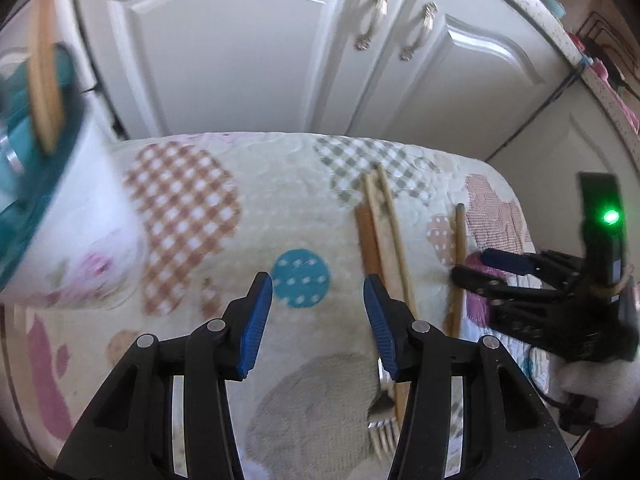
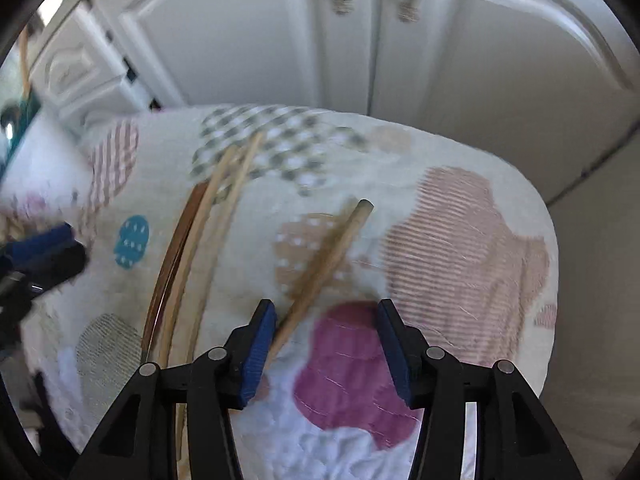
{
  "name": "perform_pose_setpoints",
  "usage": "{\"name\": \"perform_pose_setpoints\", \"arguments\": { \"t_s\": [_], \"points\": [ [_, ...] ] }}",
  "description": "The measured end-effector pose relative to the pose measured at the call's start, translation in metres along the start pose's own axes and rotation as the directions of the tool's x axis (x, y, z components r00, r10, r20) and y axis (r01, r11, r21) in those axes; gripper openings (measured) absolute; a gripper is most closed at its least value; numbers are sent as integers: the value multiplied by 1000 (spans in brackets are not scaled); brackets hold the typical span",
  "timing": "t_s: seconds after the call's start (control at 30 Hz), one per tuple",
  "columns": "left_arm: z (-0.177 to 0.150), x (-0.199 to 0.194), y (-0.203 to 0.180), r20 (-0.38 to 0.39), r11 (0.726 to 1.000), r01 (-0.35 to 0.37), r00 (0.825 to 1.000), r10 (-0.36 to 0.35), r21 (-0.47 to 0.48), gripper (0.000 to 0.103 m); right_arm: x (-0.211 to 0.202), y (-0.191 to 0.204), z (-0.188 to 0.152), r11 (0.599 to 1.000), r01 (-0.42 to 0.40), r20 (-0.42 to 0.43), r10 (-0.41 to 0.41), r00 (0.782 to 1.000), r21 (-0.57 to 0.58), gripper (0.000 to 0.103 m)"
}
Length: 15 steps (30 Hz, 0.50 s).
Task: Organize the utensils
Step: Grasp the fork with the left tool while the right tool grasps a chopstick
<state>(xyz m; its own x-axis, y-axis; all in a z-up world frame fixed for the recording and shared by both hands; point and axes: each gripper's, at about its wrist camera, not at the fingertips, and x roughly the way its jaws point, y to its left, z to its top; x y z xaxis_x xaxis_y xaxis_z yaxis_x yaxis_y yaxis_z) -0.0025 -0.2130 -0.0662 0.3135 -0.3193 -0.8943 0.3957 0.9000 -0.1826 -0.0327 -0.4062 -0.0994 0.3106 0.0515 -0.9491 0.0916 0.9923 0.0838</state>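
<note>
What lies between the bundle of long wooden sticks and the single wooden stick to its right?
Only bare quilted cloth: in the right wrist view nothing lies between the bundle of long wooden sticks and the single wooden stick.

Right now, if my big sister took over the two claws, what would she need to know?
Left claw: open, empty, over the patterned cloth.
Right claw: open, empty, its left pad beside the lone wooden stick.
Still on the cloth: two pale chopsticks, a brown handle touching them, and a fork.
Done: at least one wooden utensil stands in the white cup.
Left: move the rest into the cup.
</note>
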Motion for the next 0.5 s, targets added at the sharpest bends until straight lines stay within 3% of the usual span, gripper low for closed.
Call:
{"name": "perform_pose_setpoints", "arguments": {
  "t_s": [0.1, 0.2, 0.33, 0.5],
  "points": [
    [7, 14, -7, -24, 1000, 13, 1000, -12, 11, 47, -8, -13, -2, 1000, 24, 10, -25, 1000, 18, 49],
    [15, 28, -11, -44, 999, 17, 999, -16, 34, 46, -13, -21, -3, 999, -2, 21, 1, 1000, 33, 49],
    [22, 46, -18, -81, 998, 20, 997, -15, 62, 35, -17, -30, -1, 997, -35, 31, 33, 999, 71, 50],
    [27, 58, -27, -86, 996, 20, 996, -12, 88, 34, -15, -34, 2, 996, -47, 26, 45, 999, 80, 50]
  ]
}}
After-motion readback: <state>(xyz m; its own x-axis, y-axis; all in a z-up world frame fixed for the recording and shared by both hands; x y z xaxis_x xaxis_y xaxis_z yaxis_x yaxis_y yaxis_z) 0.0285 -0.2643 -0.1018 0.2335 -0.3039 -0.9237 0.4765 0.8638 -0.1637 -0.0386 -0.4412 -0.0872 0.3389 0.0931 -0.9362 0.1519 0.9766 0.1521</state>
